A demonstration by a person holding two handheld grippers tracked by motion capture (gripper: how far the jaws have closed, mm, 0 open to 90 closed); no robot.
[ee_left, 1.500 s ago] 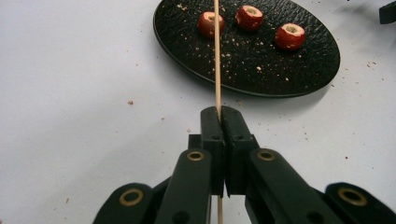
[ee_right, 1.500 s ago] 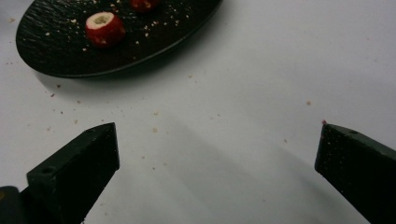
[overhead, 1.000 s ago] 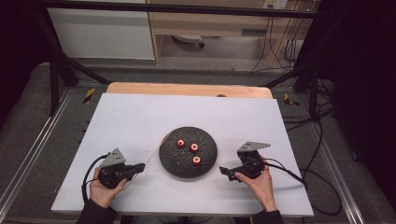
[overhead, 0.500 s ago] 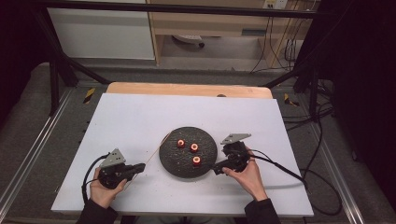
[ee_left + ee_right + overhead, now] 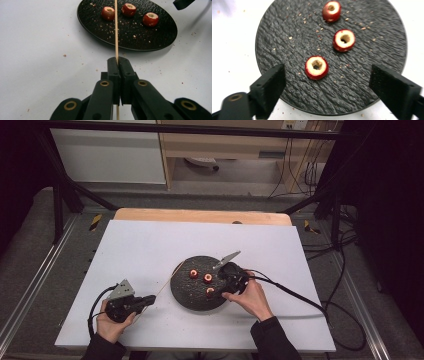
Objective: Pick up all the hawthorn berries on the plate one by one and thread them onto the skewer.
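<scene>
The left gripper (image 5: 146, 301) sits near the table's front edge, jaws pinched tight on a thin wooden stick (image 5: 116, 30) that points at the black plate (image 5: 186, 295). The right gripper (image 5: 325, 82) was beside the plate 1 second ago. Now it hangs over the plate, and its jaws have just been closing, though they are wide apart with nothing between them. It looks ready to pick up the nearest fruit (image 5: 316, 67) of 3. The 2 others lie farther back, apart. Crumbs dot the plate. Nothing blocks the way.

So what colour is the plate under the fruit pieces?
Black, with a rough textured surface: the plate shows best in the right gripper view.
</scene>
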